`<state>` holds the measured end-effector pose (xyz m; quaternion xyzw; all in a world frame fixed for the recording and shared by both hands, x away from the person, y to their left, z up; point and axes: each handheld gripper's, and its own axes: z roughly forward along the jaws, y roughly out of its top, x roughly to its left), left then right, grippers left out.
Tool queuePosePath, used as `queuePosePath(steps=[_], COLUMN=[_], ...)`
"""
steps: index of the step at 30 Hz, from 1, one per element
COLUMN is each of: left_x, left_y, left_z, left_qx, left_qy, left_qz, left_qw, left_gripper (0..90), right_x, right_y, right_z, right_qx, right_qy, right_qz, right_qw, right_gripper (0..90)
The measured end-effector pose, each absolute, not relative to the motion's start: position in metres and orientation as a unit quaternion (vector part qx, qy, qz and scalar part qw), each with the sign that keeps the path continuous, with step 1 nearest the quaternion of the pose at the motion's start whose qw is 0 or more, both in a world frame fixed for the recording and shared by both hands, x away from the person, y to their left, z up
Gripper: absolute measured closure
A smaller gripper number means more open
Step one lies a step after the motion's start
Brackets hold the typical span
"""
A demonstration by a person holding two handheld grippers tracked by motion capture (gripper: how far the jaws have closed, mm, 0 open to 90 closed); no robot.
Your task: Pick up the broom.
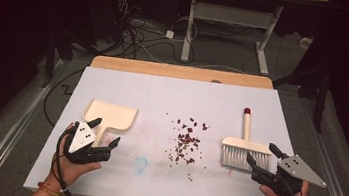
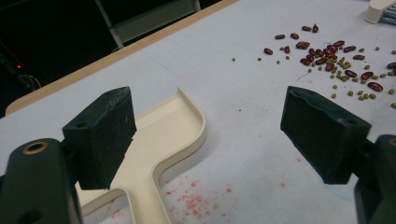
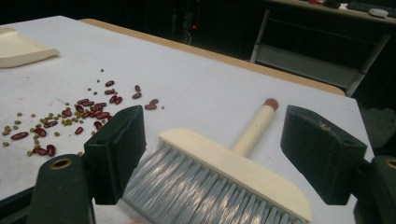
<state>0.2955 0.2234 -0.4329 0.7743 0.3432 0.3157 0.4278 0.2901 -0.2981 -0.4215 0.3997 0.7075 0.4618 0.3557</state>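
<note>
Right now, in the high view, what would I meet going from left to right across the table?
Left hand-held gripper → dustpan → scattered beans → brush → right hand-held gripper.

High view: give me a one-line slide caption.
Open left gripper over the dustpan, open right gripper at the brush, spilled beans between them.
</note>
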Motion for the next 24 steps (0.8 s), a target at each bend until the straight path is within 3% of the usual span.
queuePosePath(steps=[10,16,21,24], left_x=[0.296,0.297,0.297,0.297], left_y=[0.21,0.204,0.2,0.198], left_z=[-0.442,-0.446,-0.449,-0.449], left_qx=[0.806,0.82,0.83,0.834], left_qy=[0.312,0.305,0.295,0.287], left_qz=[0.315,0.297,0.292,0.291], left_qw=[0.392,0.383,0.374,0.371], left_gripper=[17.8,18.6,19.1,20.5], right_x=[0.292,0.321,0.384,0.427], right_y=[-0.29,-0.282,-0.284,-0.285], right_z=[-0.415,-0.403,-0.396,-0.403], right_qx=[0.398,0.414,0.449,0.484], right_qy=[0.719,0.74,0.779,0.803], right_qz=[0.44,0.383,0.314,0.264], right_qw=[0.363,0.368,0.305,0.228], right_gripper=[22.3,22.5,27.0,33.0])
